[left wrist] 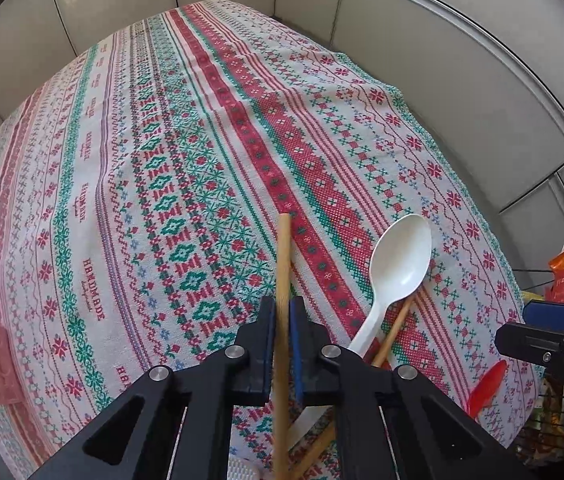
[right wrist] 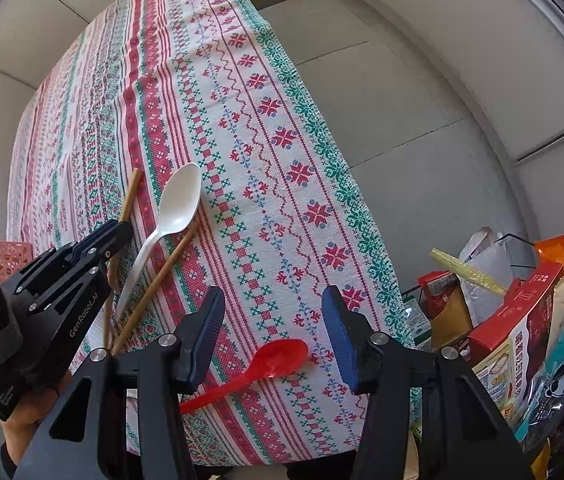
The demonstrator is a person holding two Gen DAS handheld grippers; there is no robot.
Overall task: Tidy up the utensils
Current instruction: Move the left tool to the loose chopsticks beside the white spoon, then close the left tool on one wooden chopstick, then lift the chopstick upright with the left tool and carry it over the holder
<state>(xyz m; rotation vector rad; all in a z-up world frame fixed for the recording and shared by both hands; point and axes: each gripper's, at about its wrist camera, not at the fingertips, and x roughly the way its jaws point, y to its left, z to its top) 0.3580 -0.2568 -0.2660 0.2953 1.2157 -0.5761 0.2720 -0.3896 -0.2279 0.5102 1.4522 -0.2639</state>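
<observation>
Patterned tablecloth (left wrist: 186,152) bears light, stiff, slippery utensils: left gripper (left wrist: 282,320) pinches a wooden chopstick (left wrist: 283,264) mid-shaft, right gripper (right wrist: 273,340) gapes empty above the red spoon (right wrist: 266,364).

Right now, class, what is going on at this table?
A person is sorting utensils on a patterned tablecloth. The left gripper is shut on one wooden chopstick. The other chopstick and a white spoon lie beside it. The right gripper hangs open over a red spoon, not touching it.
</observation>
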